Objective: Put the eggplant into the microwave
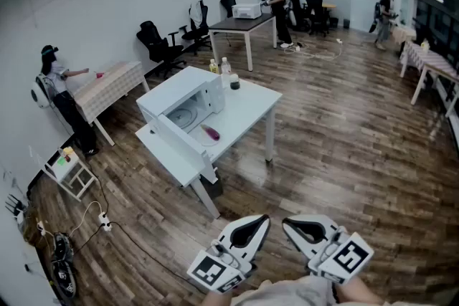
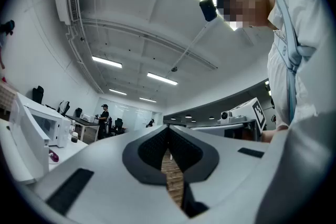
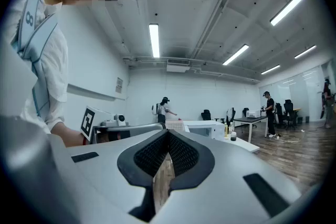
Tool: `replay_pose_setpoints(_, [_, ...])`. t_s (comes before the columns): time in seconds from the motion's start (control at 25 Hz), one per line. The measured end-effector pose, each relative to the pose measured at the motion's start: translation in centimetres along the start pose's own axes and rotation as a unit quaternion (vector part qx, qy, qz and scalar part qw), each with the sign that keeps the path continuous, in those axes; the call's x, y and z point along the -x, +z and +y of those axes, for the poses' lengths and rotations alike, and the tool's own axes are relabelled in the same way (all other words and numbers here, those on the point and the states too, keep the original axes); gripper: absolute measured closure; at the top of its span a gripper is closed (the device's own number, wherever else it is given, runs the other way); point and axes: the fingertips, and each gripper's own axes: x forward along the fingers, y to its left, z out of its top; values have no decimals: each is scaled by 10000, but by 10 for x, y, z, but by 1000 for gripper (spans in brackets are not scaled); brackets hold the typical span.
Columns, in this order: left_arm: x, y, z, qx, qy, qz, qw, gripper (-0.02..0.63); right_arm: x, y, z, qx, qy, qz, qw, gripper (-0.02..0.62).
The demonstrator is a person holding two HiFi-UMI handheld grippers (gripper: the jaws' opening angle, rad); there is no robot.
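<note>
Purple and small, the eggplant lies on the white table. It is just in front of the microwave, not inside it. The microwave door is wide open, so the way in looks free.

The left gripper and the right gripper are both held low, close to the person and well apart from the table. Each one has its jaws pressed together, with nothing between them.

The job has not really begun, I think. The first thing is to walk up to the table. Then one gripper should spread its jaws before it gets to the eggplant, come down over its middle and pinch softly, because an eggplant is smooth and can slip. After that, lift it only a little and slide it in past the open door without bumping it.
</note>
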Motion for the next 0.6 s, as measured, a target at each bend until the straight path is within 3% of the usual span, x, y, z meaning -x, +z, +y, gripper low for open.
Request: replay_pose_setpoints(0.6, [8,1,16,68,-79,-23,9999,604,-20,-2,5,-37,7,27,10000,563])
